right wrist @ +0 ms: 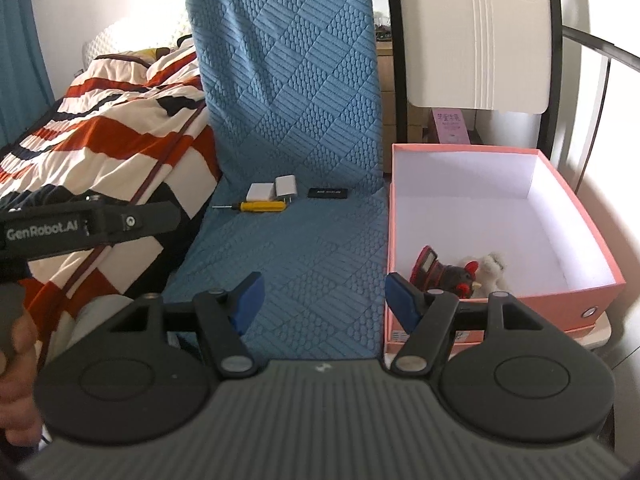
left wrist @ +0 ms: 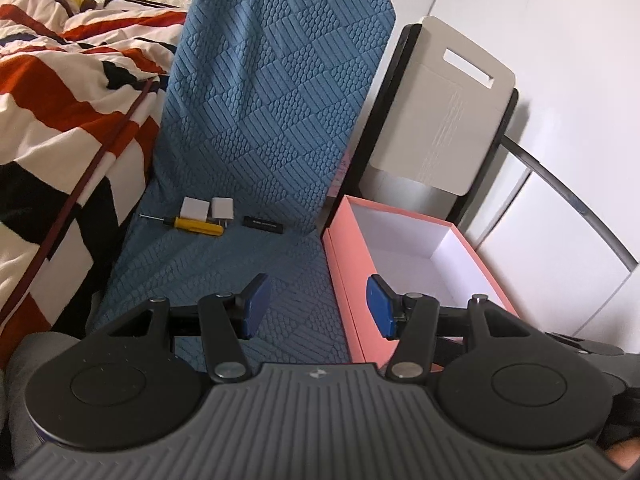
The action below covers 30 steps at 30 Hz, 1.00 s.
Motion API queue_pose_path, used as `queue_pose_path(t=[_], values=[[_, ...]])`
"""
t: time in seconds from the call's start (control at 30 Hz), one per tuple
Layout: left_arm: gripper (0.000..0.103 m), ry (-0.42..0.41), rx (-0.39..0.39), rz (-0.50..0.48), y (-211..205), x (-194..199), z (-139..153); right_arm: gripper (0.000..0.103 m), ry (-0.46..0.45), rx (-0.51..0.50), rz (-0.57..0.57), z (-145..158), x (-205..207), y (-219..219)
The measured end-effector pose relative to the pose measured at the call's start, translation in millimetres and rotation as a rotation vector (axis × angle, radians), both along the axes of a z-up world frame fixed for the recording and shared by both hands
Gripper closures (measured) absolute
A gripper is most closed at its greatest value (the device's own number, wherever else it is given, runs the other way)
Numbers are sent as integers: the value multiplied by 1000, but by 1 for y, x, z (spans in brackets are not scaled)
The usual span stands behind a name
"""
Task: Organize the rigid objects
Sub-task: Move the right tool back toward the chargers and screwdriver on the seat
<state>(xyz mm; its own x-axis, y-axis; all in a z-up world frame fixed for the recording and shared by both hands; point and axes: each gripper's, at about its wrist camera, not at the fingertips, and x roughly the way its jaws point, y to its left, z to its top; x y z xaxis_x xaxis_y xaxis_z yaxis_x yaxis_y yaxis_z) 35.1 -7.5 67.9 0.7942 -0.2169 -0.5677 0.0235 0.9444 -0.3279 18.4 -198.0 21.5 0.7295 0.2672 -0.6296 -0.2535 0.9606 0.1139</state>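
Beside the pink box (right wrist: pixel 404 200), both tongs (left wrist: pixel 318 306) (right wrist: pixel 324 300) gaped empty; that light, stiff screwdriver (right wrist: pixel 262 206) wanted gripping mid-handle.

A striped quilt (right wrist: pixel 120 120) (red, black and cream) lies bunched beside the blue textured mat (right wrist: pixel 288 120).

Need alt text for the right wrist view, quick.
Open right gripper hovers over a blue mat where a yellow screwdriver, two white chargers and a black block lie. Right of it, a pink box holds small toys.
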Motion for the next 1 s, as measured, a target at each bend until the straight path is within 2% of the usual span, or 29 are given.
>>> queue_pose_path(t=[0.13, 0.47, 0.67, 0.87, 1.0], values=[[44, -16, 7, -11, 14, 5, 0, 34, -17, -47, -10, -8, 3, 10], [43, 3, -4, 30, 48, 34, -20, 34, -1, -51, -3, -20, 20, 29], [43, 23, 31, 34, 51, 64, -53, 34, 4, -46, 17, -34, 44, 38], [43, 52, -10, 87, 58, 93, -93, 34, 15, -43, 18, -60, 74, 42], [43, 69, 16, 85, 59, 112, -108, 34, -19, -85, 26, -71, 89, 48]])
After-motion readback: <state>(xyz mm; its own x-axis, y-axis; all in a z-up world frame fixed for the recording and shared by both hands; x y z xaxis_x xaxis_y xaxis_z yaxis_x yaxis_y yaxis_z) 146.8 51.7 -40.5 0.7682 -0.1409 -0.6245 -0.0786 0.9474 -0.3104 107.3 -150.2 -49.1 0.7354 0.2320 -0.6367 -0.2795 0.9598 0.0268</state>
